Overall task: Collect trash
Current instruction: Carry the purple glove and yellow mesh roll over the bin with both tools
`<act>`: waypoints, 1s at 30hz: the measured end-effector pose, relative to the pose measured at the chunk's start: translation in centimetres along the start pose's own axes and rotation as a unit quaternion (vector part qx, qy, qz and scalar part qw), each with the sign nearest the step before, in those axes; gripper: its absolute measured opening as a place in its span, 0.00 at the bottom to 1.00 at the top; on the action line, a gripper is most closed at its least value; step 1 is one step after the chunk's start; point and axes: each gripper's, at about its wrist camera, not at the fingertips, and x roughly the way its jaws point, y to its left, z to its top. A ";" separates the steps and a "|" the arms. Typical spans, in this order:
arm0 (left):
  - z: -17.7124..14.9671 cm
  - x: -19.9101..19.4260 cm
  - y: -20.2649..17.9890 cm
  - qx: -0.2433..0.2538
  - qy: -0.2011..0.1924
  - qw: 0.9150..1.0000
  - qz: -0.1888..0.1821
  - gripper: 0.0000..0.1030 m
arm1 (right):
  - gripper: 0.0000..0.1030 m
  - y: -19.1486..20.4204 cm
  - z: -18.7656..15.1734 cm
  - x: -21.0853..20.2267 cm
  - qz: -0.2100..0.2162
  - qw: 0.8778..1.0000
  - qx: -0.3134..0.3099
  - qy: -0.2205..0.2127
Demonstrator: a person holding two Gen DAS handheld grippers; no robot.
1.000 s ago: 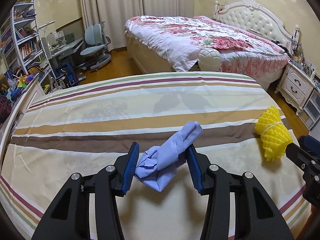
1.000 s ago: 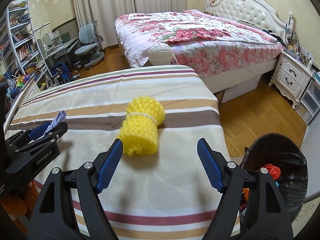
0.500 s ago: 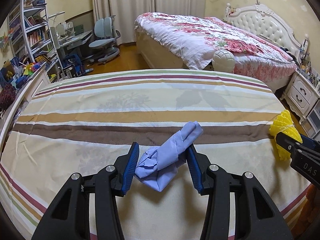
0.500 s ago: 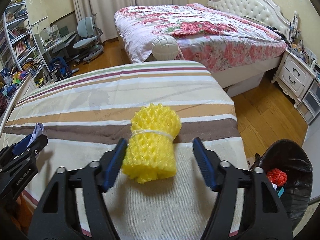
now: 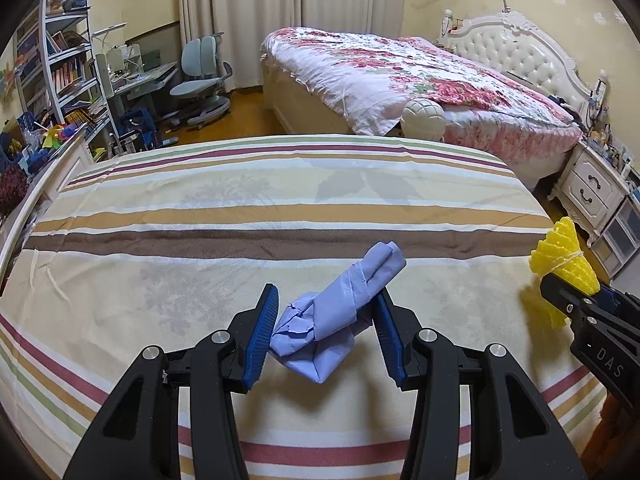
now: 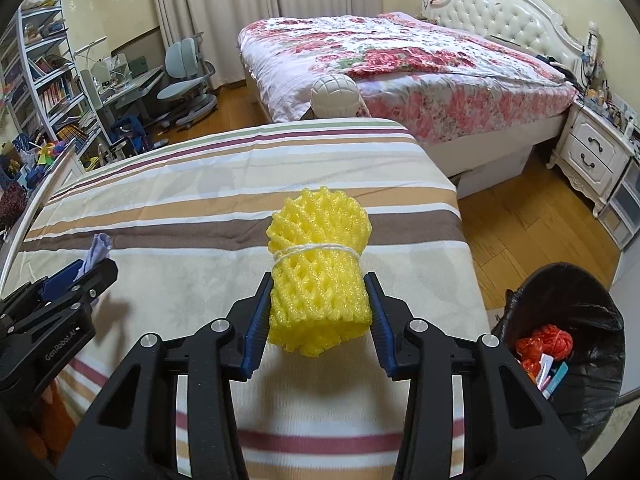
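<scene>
My left gripper (image 5: 326,338) has its fingers (image 5: 262,340) clamped on the crumpled blue glove (image 5: 340,312) — the wadded end sits between the pads, and the rolled end pokes out past the fingertips, up over the striped surface (image 5: 240,208). The glove hangs clear of the cloth, its shadow lying just under it.

My right gripper (image 6: 316,320) is closing on the yellow foam net (image 6: 318,276), a mesh roll tied round the middle with a white string. Both blue pads already touch its sides (the lower half of the roll is between them, the upper half stands out beyond the fingertips). The roll is above the surface, near its right-hand edge.

Taking the surface as the landmark: the black trash bin (image 6: 568,344) stands on the wooden floor just off its right edge, lined with a black bag, with red and other scraps inside. Beyond the far edge of the surface sits a white ball (image 6: 336,96), and past that the bed (image 6: 400,60) with its flowered quilt.
</scene>
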 end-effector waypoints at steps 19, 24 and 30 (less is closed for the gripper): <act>-2.9 -5.3 -10.7 0.071 -0.033 0.994 -0.075 0.46 | 0.42 -8.5 -5.2 -7.9 -0.056 0.996 0.051 -0.045; -3.5 -5.9 -14.5 0.101 -0.038 0.990 -0.095 0.46 | 0.42 -11.9 -6.4 -9.1 -0.079 0.992 0.079 -0.052; -3.9 -5.8 -18.5 0.125 -0.037 0.985 -0.116 0.46 | 0.42 -15.7 -7.4 -9.8 -0.106 0.987 0.110 -0.058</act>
